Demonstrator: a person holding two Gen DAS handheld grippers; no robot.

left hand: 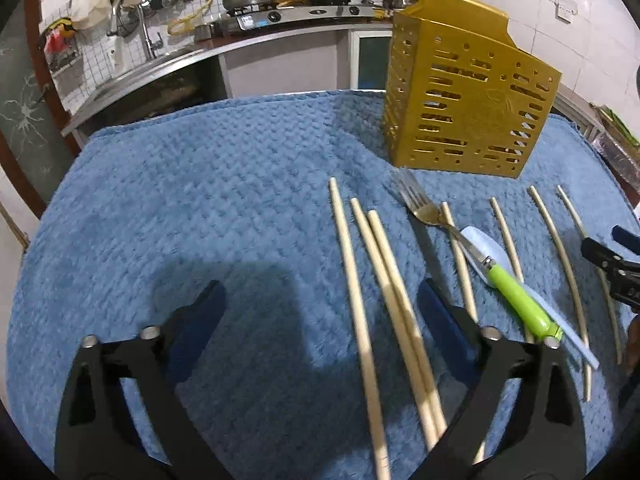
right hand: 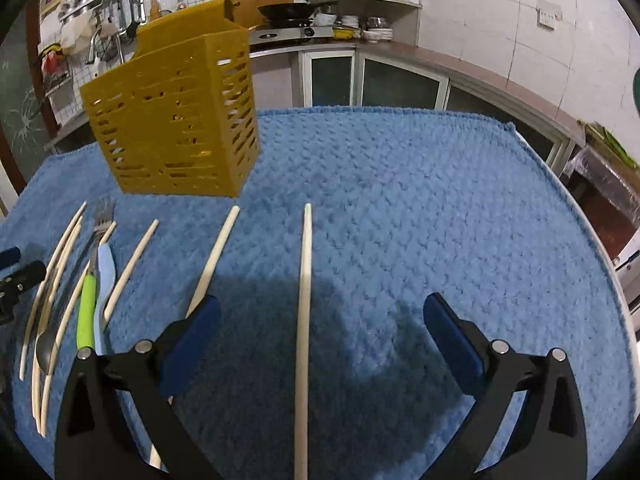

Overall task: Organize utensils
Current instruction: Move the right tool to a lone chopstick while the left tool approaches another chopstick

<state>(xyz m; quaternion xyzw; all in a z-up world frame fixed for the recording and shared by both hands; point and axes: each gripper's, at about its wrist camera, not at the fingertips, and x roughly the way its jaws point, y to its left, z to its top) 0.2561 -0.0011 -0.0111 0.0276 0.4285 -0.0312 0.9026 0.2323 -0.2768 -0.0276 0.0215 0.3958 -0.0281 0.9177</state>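
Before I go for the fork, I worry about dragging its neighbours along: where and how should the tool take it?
Grip the fork at its green handle, coming straight down with the fingers across it. The handle is the thickest part and sits raised on the pale blue spoon. The neck crosses a chopstick, so gripping there would likely snag it.

The left gripper (left hand: pixel 320 312) has two black arms shaped like long triangles, each with a triangular cut-out near its base. Two round silver screw heads sit on each arm where a shorter black link joins it. Each finger ends in a flat dark blue pad (left hand: pixel 204 312). The right gripper (right hand: pixel 320 328) is built the same way: black arms with triangular cut-outs, paired silver screw heads, and dark blue pads (right hand: pixel 454 340) on the inner faces of its fingers.
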